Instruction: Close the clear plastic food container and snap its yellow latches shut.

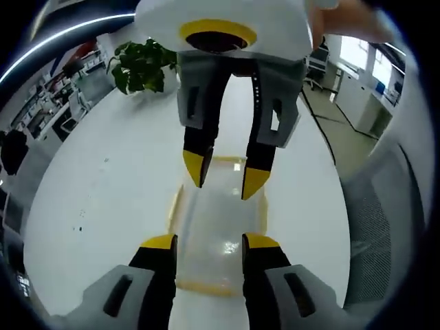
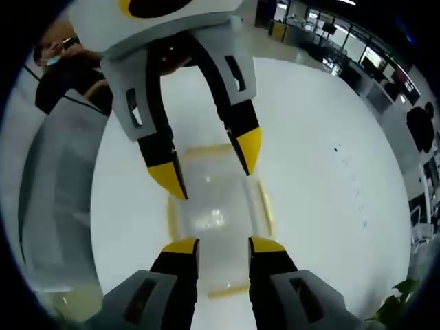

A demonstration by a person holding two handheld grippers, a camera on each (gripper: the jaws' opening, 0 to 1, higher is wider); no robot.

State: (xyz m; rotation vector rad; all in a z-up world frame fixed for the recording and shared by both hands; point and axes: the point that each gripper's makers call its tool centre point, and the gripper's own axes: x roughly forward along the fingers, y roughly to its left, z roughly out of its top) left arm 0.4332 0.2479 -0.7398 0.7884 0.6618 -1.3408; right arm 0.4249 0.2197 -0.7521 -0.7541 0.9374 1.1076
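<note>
The clear plastic container (image 1: 220,230) (image 2: 216,206) lies flat on the white table (image 1: 103,199) (image 2: 330,172), with glare on its top. Thin yellow latches (image 1: 174,206) (image 2: 265,206) run along its edges; whether they are snapped down is unclear. My left gripper (image 1: 210,242) stands open over the container's near end, its yellow-tipped jaws apart with nothing between them. My right gripper (image 1: 225,175) faces it from the far end. In the right gripper view my right gripper (image 2: 223,246) is open over the near end, and the left gripper (image 2: 208,163) hangs open over the far end.
A potted plant (image 1: 141,65) (image 2: 395,309) stands at one end of the table. A grey mesh chair back (image 1: 385,227) (image 2: 55,185) stands beside the table edge. A person (image 2: 62,62) is behind the left gripper. Office desks fill the background.
</note>
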